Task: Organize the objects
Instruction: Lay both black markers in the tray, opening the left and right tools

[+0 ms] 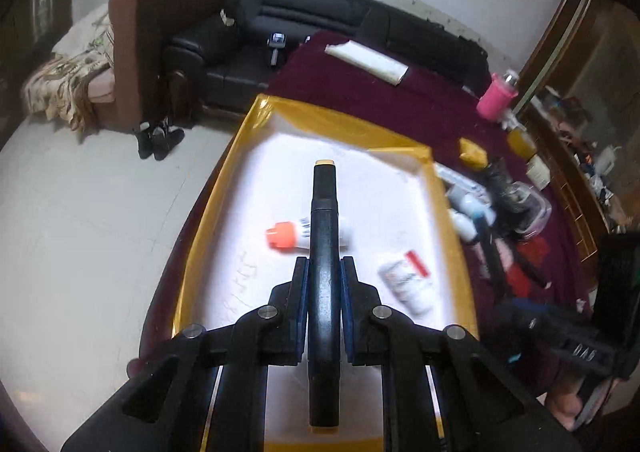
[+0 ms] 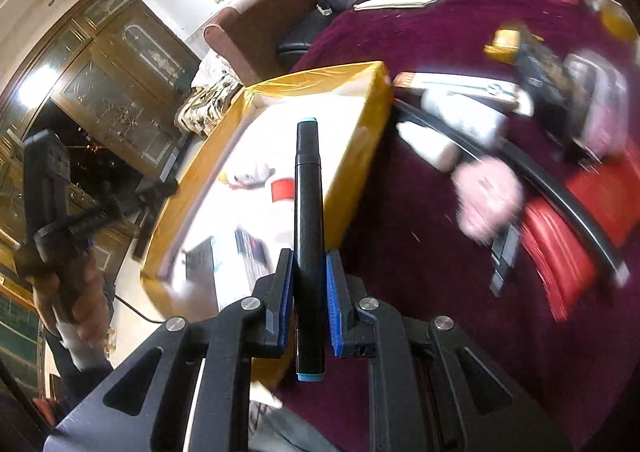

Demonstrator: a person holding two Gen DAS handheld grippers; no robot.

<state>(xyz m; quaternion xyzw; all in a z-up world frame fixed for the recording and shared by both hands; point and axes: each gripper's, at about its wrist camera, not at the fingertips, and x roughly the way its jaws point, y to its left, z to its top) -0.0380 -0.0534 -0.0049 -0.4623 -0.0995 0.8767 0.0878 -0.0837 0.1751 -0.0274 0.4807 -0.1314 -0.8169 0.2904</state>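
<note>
My left gripper (image 1: 323, 272) is shut on a black marker with yellow ends (image 1: 324, 211) and holds it above the yellow box (image 1: 208, 211) with a white floor. In the box lie a white tube with an orange cap (image 1: 280, 236) and a white and red packet (image 1: 408, 286). My right gripper (image 2: 308, 264) is shut on a black marker with teal ends (image 2: 307, 191) and holds it over the near right wall of the same box (image 2: 352, 155). The left gripper's body (image 2: 60, 187) shows at the left of the right wrist view.
The box stands on a maroon cloth (image 1: 400, 107). To its right lies a pile: white bottles (image 2: 436, 143), a pink puff (image 2: 488, 195), red items (image 2: 556, 252), a black strap (image 2: 540, 175), a pink bottle (image 1: 496, 95). A white book (image 1: 368, 61) lies far back. Sofas stand behind.
</note>
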